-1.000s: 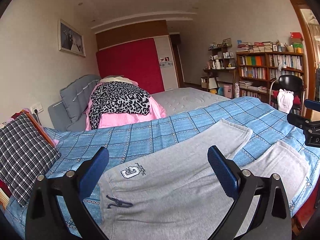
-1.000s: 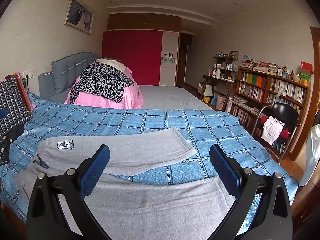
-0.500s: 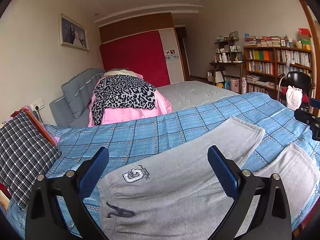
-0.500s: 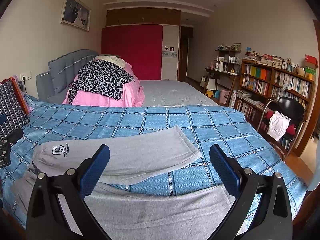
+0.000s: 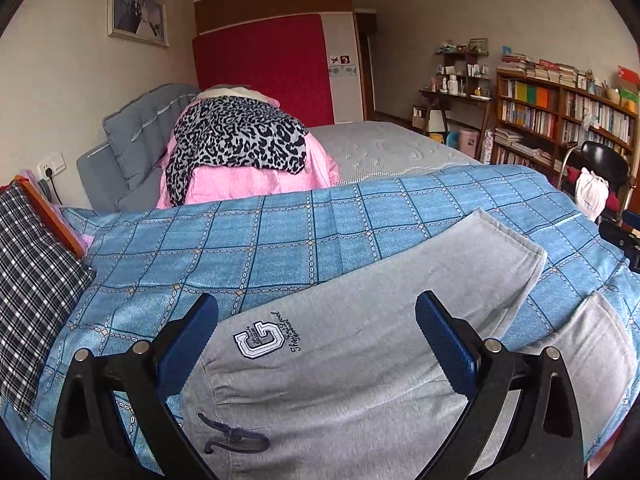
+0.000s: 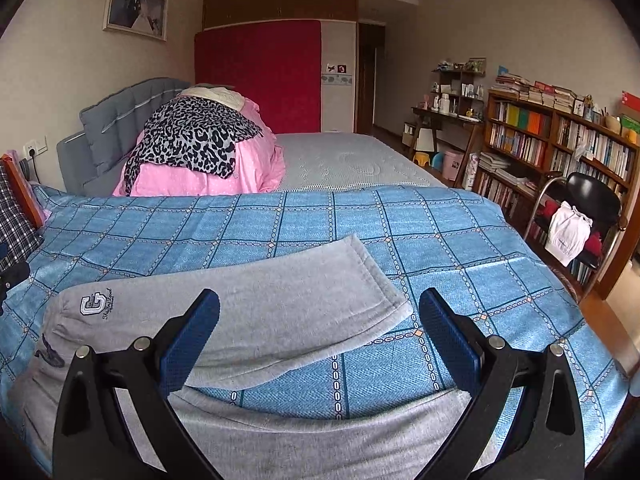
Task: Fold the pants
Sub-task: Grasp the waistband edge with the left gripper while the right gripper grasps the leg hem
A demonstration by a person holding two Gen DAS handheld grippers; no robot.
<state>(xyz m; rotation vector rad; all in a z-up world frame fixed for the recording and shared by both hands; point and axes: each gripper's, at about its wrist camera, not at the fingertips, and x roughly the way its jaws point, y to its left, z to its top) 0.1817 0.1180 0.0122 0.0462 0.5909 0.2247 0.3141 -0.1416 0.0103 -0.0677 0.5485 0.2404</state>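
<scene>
Grey sweatpants (image 5: pixel 360 320) with a "G" logo and a dark drawstring lie flat on the blue checked bedspread (image 5: pixel 280 240), legs spread apart in a V. My left gripper (image 5: pixel 318 340) is open and empty, hovering over the waistband end. In the right wrist view the pants (image 6: pixel 248 304) stretch from the waist at left to the leg cuffs. My right gripper (image 6: pixel 320 336) is open and empty, above the gap between the far leg and the near leg (image 6: pixel 320 440). The right gripper's tip shows at the left wrist view's right edge (image 5: pixel 624 240).
A plaid pillow (image 5: pixel 32 292) lies at the bed's left end. A pink quilt with a leopard-print cloth (image 5: pixel 240 144) is piled on the far bed. A bookshelf (image 6: pixel 560 140) and a black chair with a white garment (image 6: pixel 576 216) stand at the right.
Both grippers have dropped lower and come closer to the pants, so the pants look larger. Both stay open and the pants have not moved.
</scene>
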